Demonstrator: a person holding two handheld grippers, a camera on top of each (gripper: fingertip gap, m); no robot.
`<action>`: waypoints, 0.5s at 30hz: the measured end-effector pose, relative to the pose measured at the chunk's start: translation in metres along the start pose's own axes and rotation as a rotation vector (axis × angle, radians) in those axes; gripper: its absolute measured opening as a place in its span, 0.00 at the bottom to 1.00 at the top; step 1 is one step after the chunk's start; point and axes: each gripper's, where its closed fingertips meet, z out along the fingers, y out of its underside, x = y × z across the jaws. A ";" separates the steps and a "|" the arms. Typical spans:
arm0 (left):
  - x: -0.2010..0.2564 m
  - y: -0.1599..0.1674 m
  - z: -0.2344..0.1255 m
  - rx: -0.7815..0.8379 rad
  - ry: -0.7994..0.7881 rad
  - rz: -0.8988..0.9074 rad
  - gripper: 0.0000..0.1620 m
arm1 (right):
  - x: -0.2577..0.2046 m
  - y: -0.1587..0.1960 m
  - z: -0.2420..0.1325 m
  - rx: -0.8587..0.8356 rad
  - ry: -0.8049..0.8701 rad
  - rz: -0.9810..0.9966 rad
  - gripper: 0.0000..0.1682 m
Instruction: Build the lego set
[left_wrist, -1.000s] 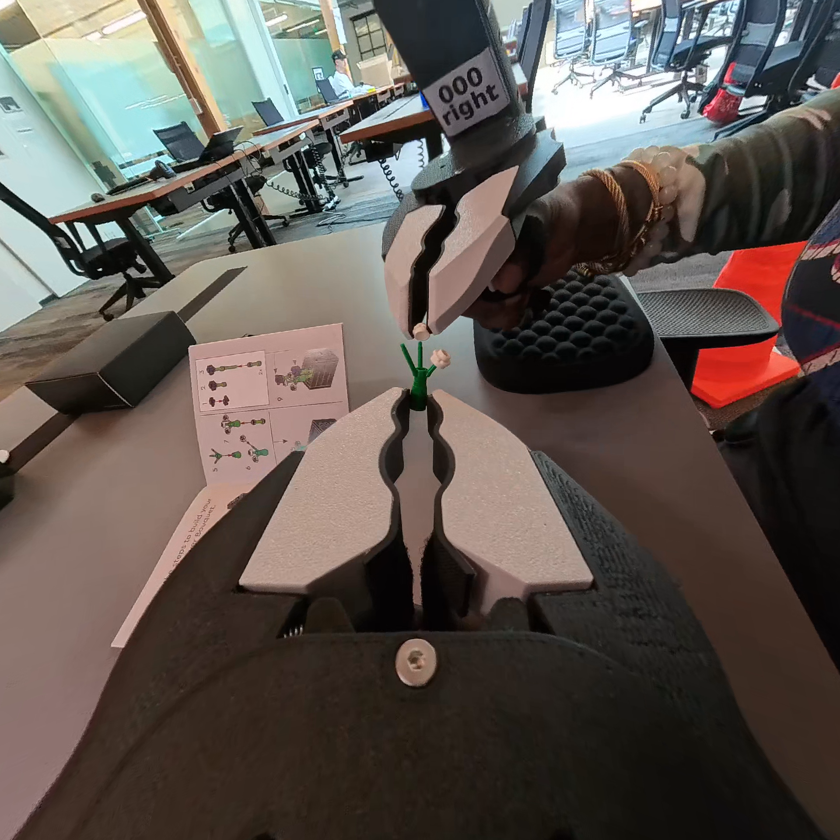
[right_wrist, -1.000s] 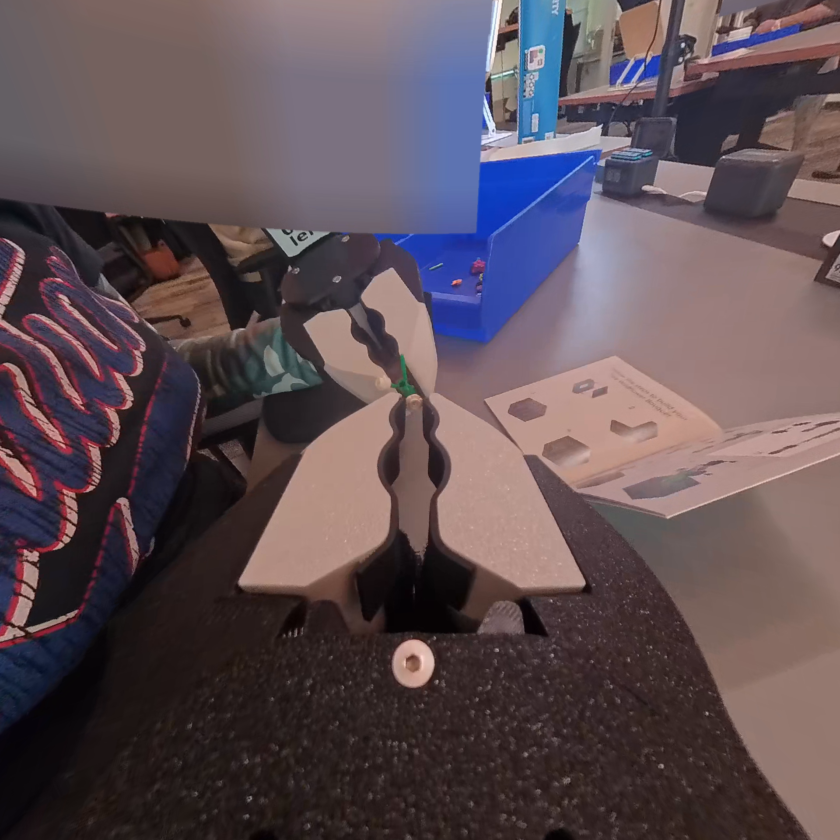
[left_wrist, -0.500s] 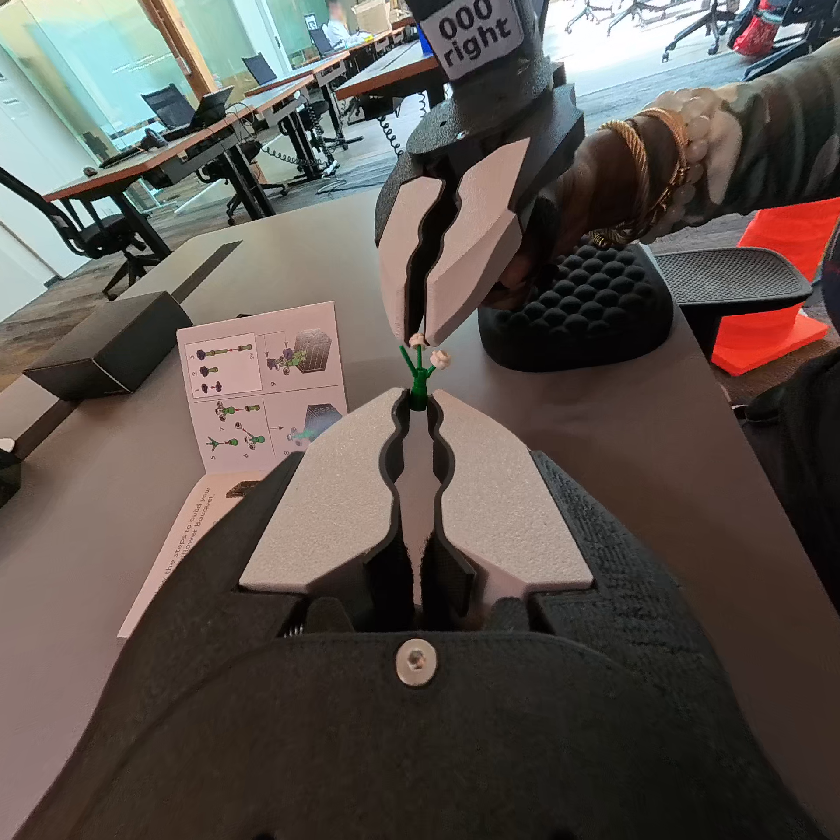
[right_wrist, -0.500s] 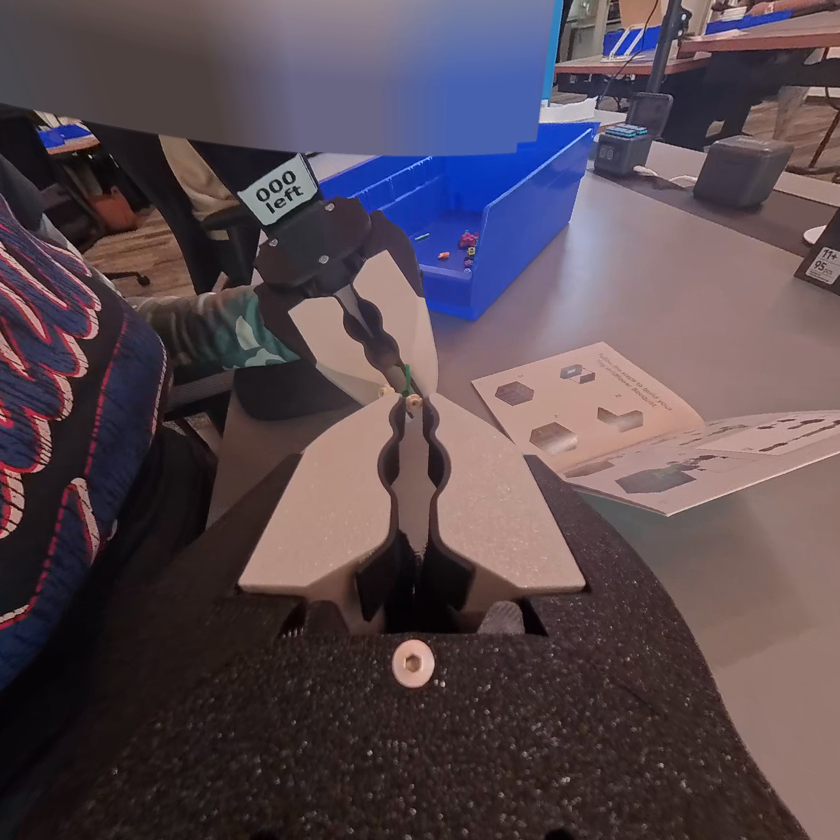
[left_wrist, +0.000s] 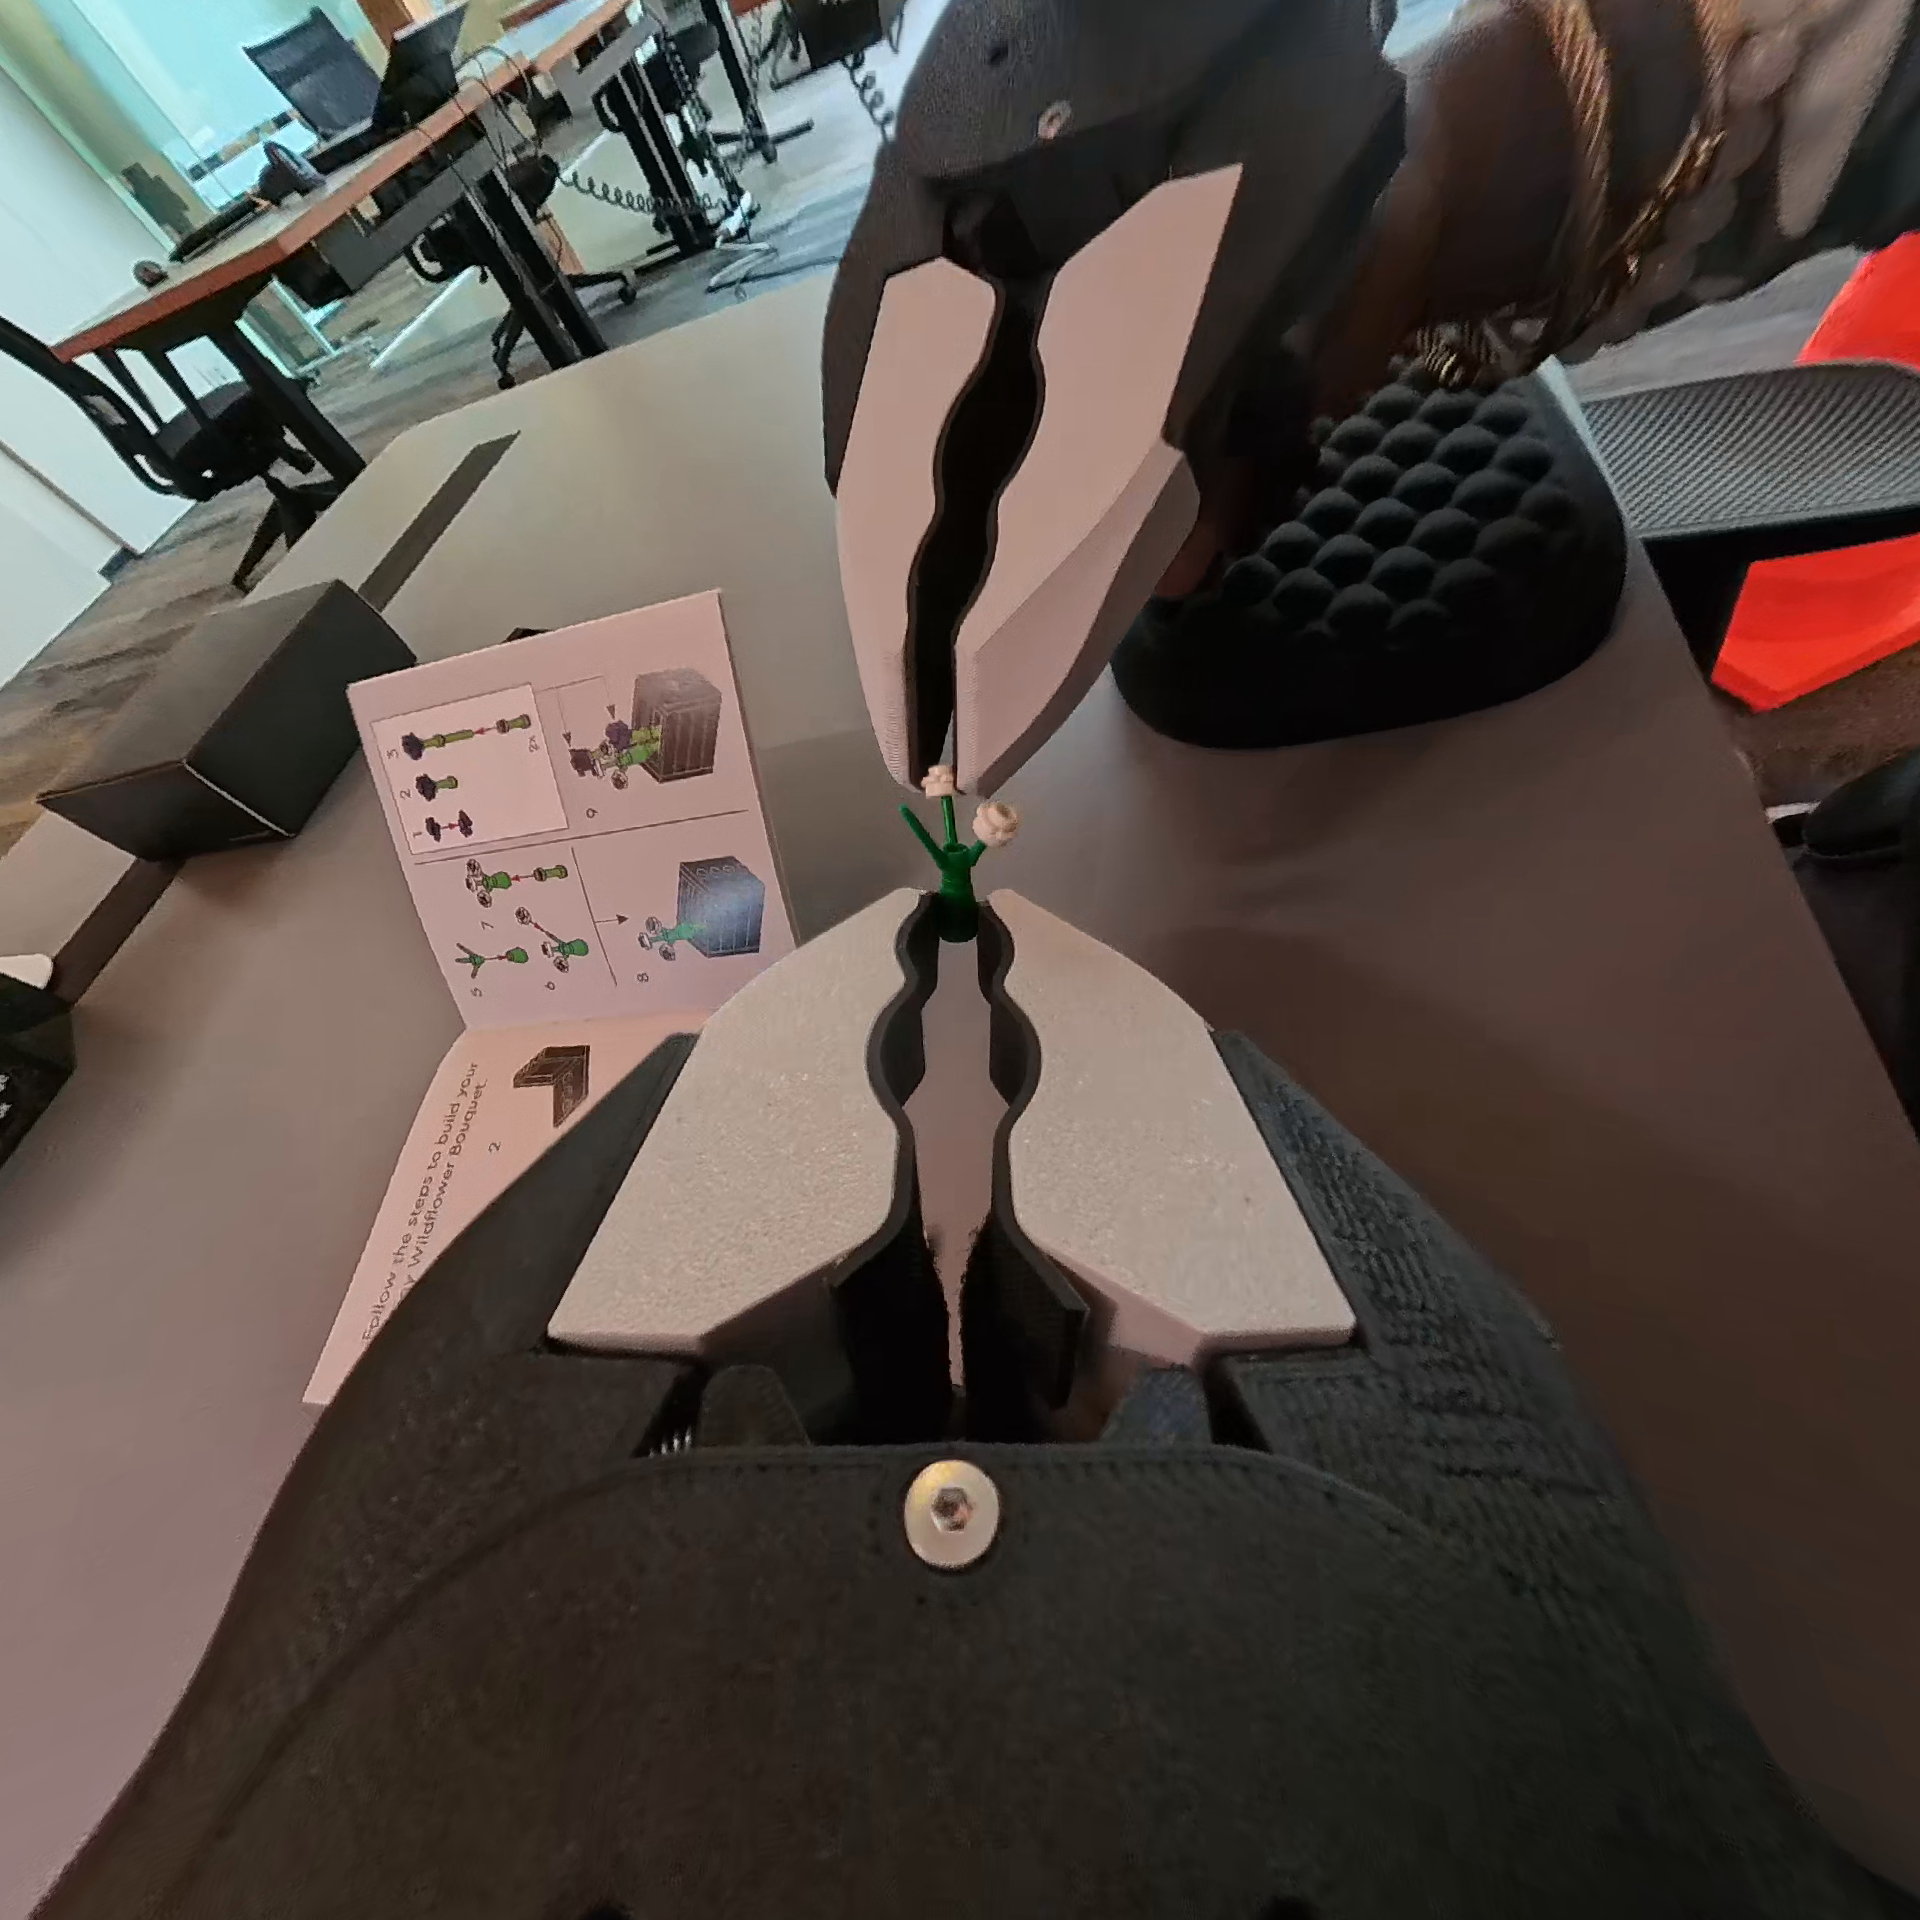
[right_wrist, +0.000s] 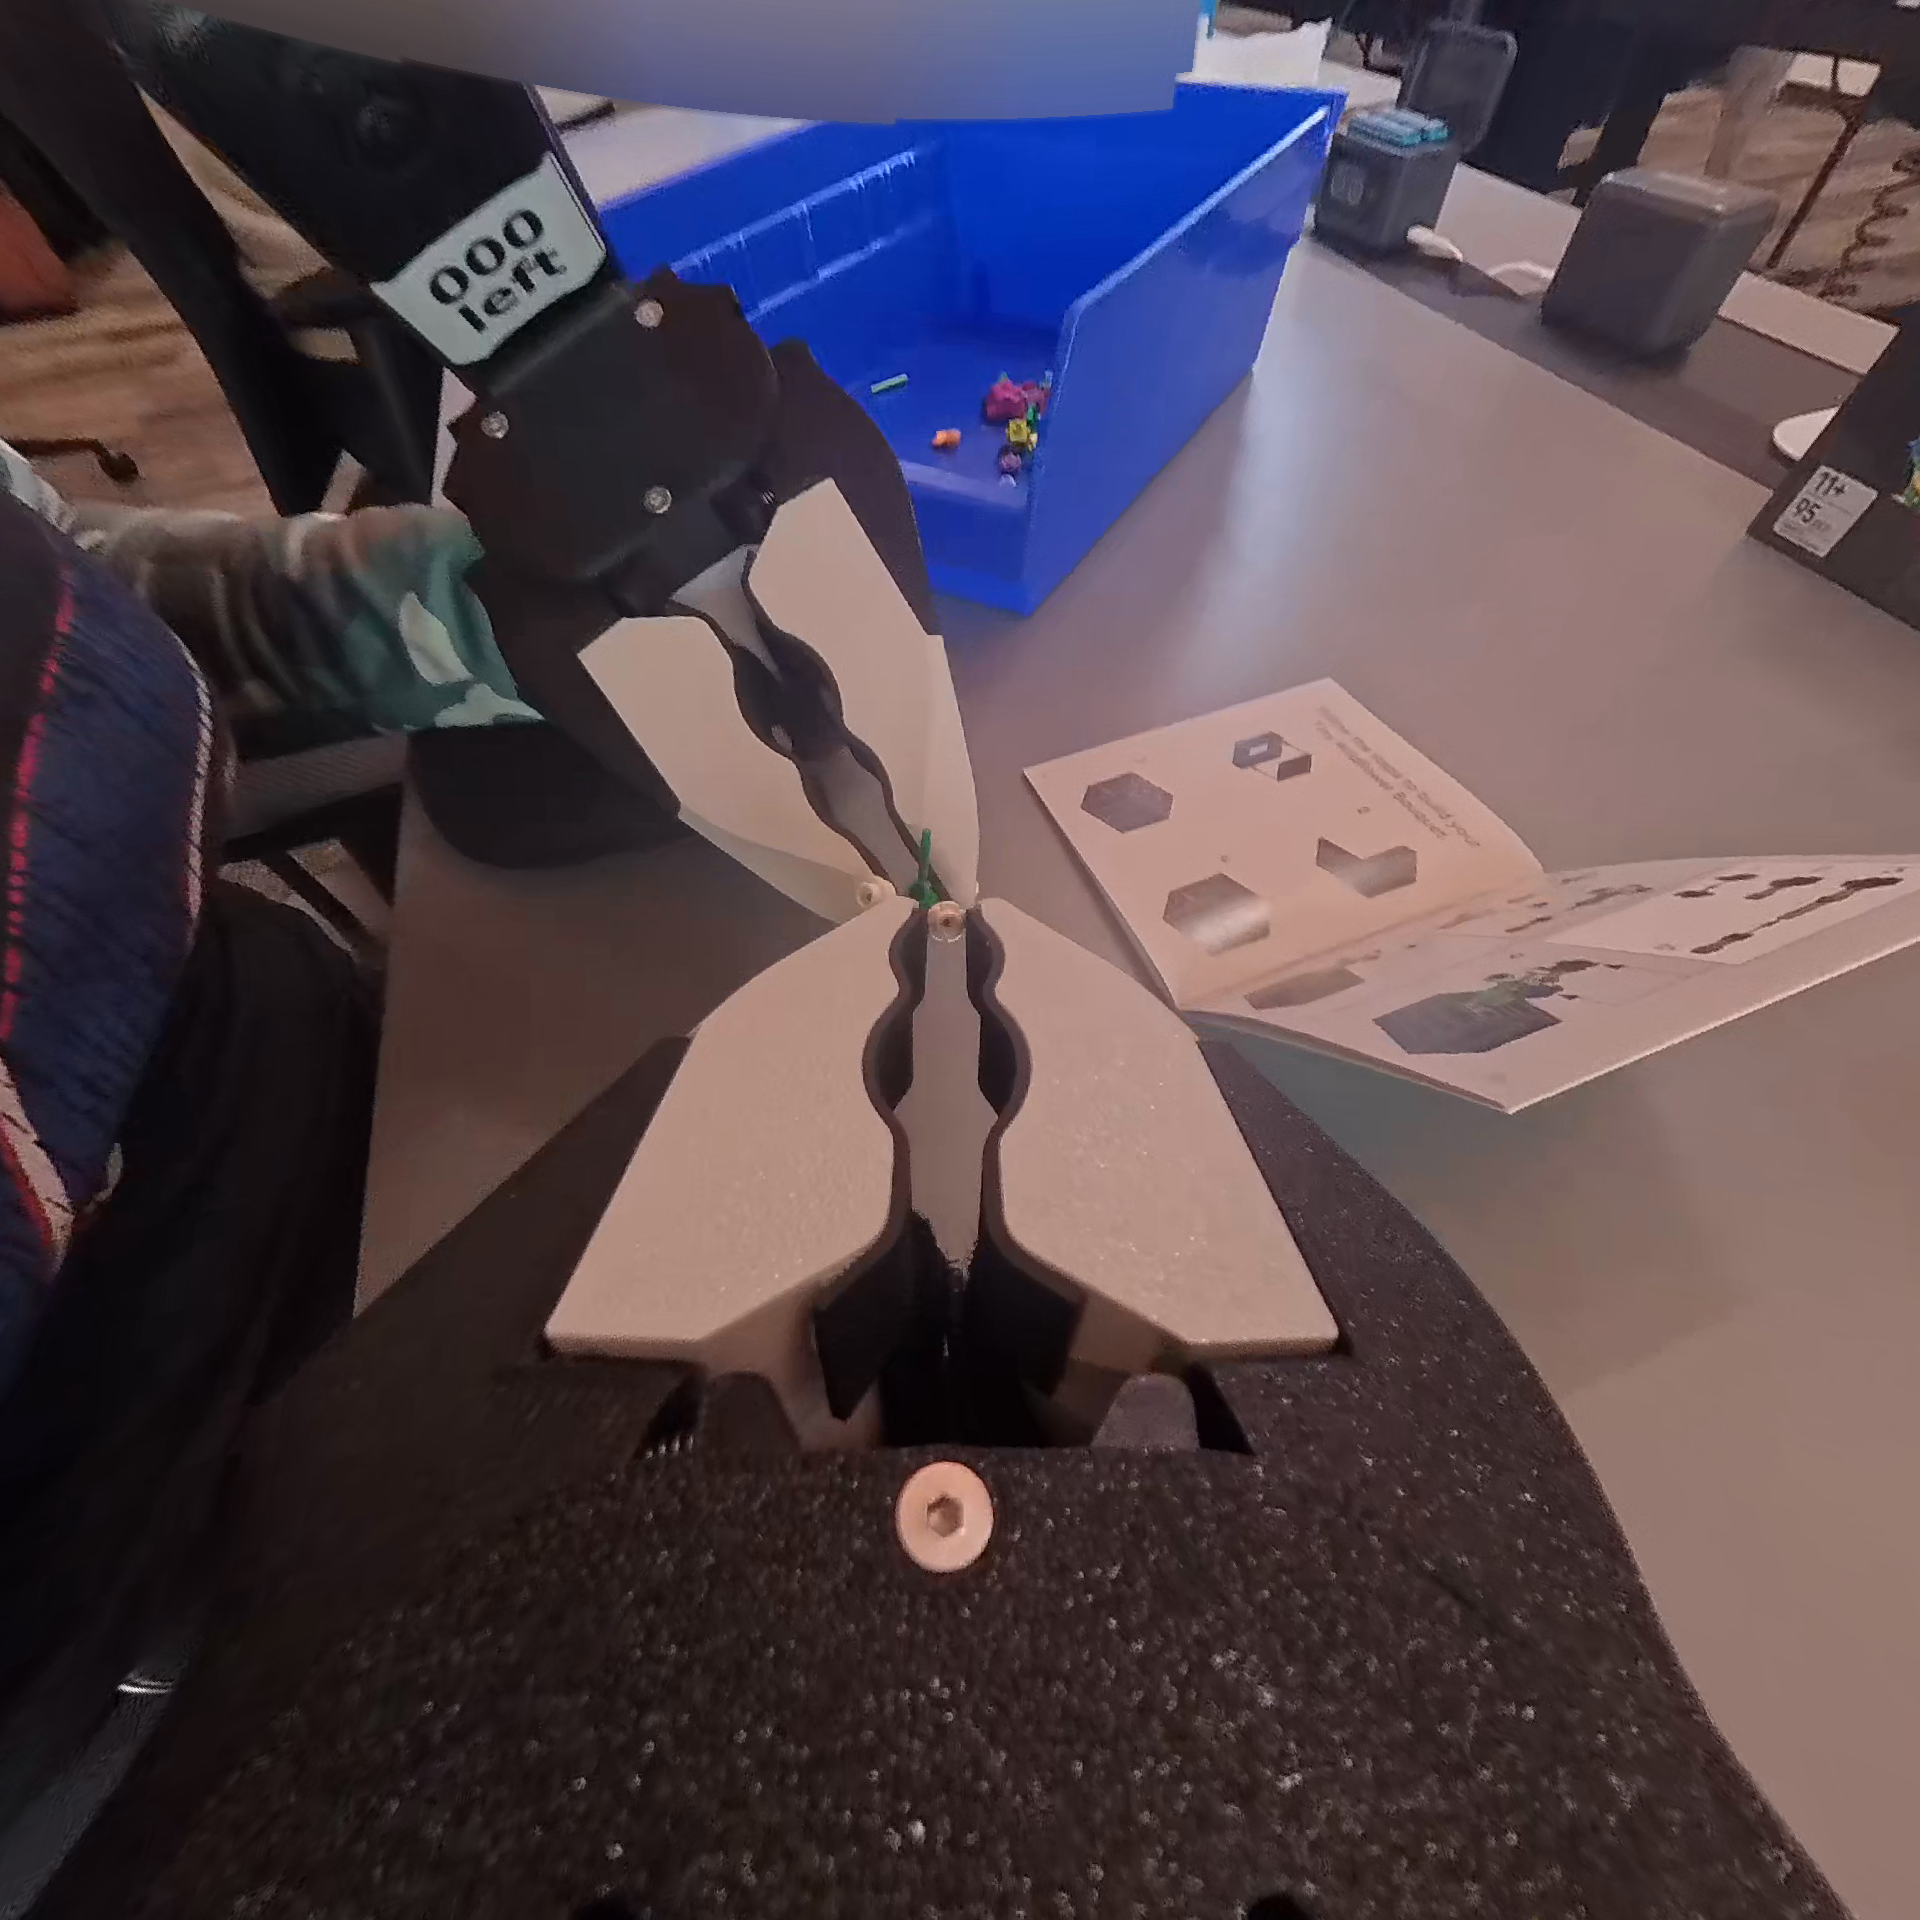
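Two grippers met tip to tip over the grey table (left_wrist: 1351, 987). My left gripper (left_wrist: 951, 914) pinched the base of the green stem (left_wrist: 948, 862) between its fingertips, stem upright, three prongs fanning above the tips. My right gripper (right_wrist: 943, 914) came down on it from above in the left wrist view, fingers pressed onto a white flower piece (left_wrist: 940, 779) that sat at the tip of the middle prong. A second white flower (left_wrist: 997, 821) sat on the right prong, just beside my right gripper's tips; the left prong was bare. In the right wrist view both flowers showed, one in my right tips, the other just left of them.

Count: one stem, two white flowers, two grippers, one open instruction booklet (left_wrist: 582, 831) flat on the table left of and partly under my left gripper, one blue bin (right_wrist: 1091, 343) beyond the left gripper with a few small loose bricks (right_wrist: 1013, 410) inside, exact number too small to tell. One black box (left_wrist: 229, 727) sat at far left, one black bumpy cushion (left_wrist: 1392, 582) behind my right gripper.

My left gripper pointed forward, low over the table. My right pointed steeply down, my hand (left_wrist: 1507, 239) wrapped around its body, bracelets on the wrist, sleeve blurred.
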 end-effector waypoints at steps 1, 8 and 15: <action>0.000 0.002 0.001 -0.018 -0.001 0.008 0.04 | 0.000 0.002 0.001 -0.014 0.004 0.000 0.04; 0.004 0.012 0.007 -0.091 0.011 0.027 0.04 | 0.003 0.014 0.004 -0.072 0.025 0.022 0.04; 0.007 0.020 0.009 -0.145 0.025 0.051 0.04 | 0.000 0.019 0.008 -0.117 0.013 0.016 0.04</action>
